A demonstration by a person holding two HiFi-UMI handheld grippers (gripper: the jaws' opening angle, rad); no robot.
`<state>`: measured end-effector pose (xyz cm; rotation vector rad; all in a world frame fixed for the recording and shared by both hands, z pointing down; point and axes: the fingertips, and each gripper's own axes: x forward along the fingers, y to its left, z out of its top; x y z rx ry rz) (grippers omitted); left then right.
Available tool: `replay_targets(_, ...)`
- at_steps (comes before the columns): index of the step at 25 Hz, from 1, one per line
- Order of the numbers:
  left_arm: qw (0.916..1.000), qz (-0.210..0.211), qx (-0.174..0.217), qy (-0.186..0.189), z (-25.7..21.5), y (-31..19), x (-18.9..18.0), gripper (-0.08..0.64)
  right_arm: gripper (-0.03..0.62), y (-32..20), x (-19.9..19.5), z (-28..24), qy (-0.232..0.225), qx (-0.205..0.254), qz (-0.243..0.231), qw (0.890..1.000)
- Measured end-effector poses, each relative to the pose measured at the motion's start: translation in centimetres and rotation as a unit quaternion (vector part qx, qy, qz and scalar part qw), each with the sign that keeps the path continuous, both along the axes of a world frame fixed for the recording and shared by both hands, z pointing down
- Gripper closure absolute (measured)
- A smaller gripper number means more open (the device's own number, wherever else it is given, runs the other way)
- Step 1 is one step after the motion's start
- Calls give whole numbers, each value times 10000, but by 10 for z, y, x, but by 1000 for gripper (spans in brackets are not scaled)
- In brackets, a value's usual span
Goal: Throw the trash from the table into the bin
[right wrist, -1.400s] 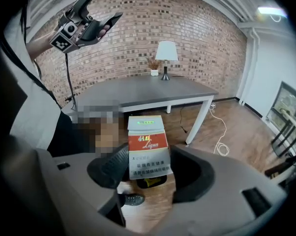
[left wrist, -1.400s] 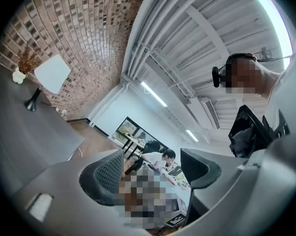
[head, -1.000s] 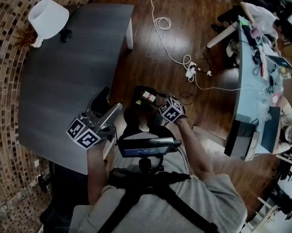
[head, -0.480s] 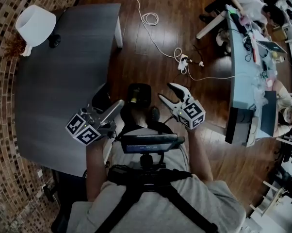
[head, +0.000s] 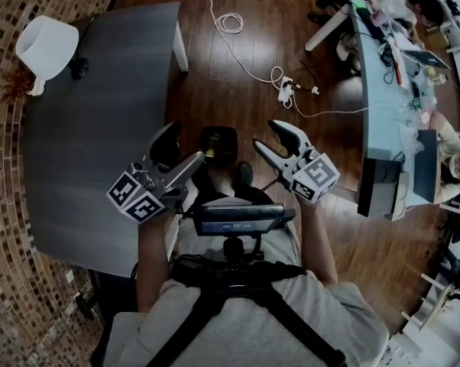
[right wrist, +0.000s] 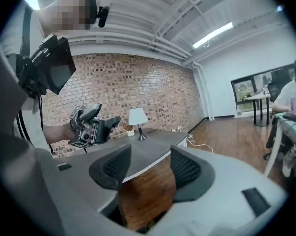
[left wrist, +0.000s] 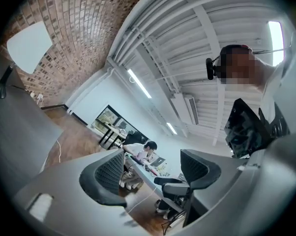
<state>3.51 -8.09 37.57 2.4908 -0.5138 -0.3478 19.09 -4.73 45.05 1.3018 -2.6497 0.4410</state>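
At frame centre, the bin (head: 218, 145) stands on the floor between the left gripper (head: 186, 142) and the right gripper (head: 268, 134). Both grippers are empty with jaws apart, and the right's jaws have just been closing slightly. No trash shows on the table (head: 100, 128) at left. Recommend scanning it fully before reaching again.

The surface (head: 100, 128) is dark grey. Beside it the floor (head: 238, 82) shows reddish-brown planks, the wall (head: 8, 228) brown-and-tan brick mosaic. At its far corner the lamp (head: 46, 43) is white. The left tool (head: 183, 147) and right tool (head: 270, 136) carry black-and-white square markers.
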Motion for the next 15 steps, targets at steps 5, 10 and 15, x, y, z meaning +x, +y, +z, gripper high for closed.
replay_targets(5, 9999, -72, 96, -73, -1, 1, 0, 193, 348, -3, -1, 2, -46, 0, -96, 9999)
replay_targets(10, 9997, -163, 82, -139, 0, -2, -4, 195, 347, -9, -4, 2, -73, 13, -168, 9998)
replay_targets(15, 9996, -243, 23, -113, -1, -5, -5, 195, 347, -10, -4, 1, -98, 24, -235, 9997)
